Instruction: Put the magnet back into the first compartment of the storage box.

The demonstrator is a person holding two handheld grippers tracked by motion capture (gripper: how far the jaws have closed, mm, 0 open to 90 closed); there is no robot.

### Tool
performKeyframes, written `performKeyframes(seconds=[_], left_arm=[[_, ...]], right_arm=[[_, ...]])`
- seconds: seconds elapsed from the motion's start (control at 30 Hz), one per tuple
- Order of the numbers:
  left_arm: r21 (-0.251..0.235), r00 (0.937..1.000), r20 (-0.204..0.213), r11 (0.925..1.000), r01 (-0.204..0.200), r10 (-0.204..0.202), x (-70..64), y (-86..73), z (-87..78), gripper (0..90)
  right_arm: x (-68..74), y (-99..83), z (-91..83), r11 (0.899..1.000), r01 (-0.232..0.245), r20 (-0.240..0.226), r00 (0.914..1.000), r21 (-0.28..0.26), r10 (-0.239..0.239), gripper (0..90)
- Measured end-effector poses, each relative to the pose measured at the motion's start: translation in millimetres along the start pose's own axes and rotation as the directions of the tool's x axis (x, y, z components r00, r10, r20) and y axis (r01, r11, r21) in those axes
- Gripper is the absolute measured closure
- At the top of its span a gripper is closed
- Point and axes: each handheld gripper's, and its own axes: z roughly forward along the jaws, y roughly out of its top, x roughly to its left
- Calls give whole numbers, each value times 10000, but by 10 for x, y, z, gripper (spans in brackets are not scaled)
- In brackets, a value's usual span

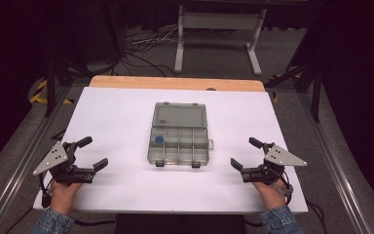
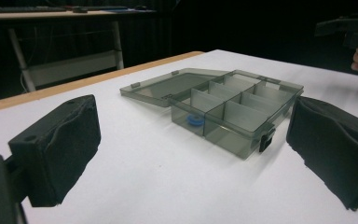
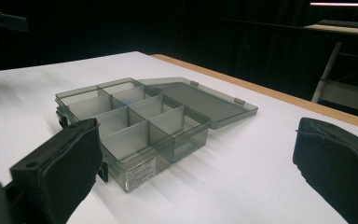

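- One container on the white surface (image 1: 107, 112): a smoky translucent organiser box (image 1: 180, 146), set at the middle of the surface, well apart from both side edges.
- Its lid (image 1: 180, 116) is swung fully open and lies flat on the surface toward the far edge, joined to the tray by hinges.
- The tray is split by translucent dividers into two rows of four compartments.
- Contents: one small blue round item (image 1: 158, 138) in the far-row compartment at the tray's left end, next to the hinge line. In the left tool view it sits on the compartment floor (image 2: 195, 120); what it is cannot be told.
- The other compartments look bare in all three views.
- Two dark latches (image 1: 159, 164) hang at the tray's near wall, undone.
- A paper label (image 3: 140, 171) is on one outer end wall of the tray; its print is too small to read.
- Left tool (image 1: 88, 155): near the near-left corner of the surface, held in the person's left hand (image 1: 64, 191), jaws spread wide, nothing between them, pointing toward the box.
- Right tool (image 1: 247, 154): near the near-right corner, held in the right hand (image 1: 271, 191), jaws spread wide, nothing between them.
- Both tools are well apart from the box; neither touches it.
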Motion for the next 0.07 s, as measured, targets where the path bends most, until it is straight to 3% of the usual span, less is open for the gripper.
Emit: performKeyframes(seconds=[0.03,0.07], left_arm=[[-17,9997,28,9997,253,-253,12,-2,12,34],[-17,9997,28,9997,253,-253,12,-2,12,34]], right_arm=[[4,0,-1,10000,-10,35,10000,10,10,20],[4,0,-1,10000,-10,35,10000,10,10,20]])
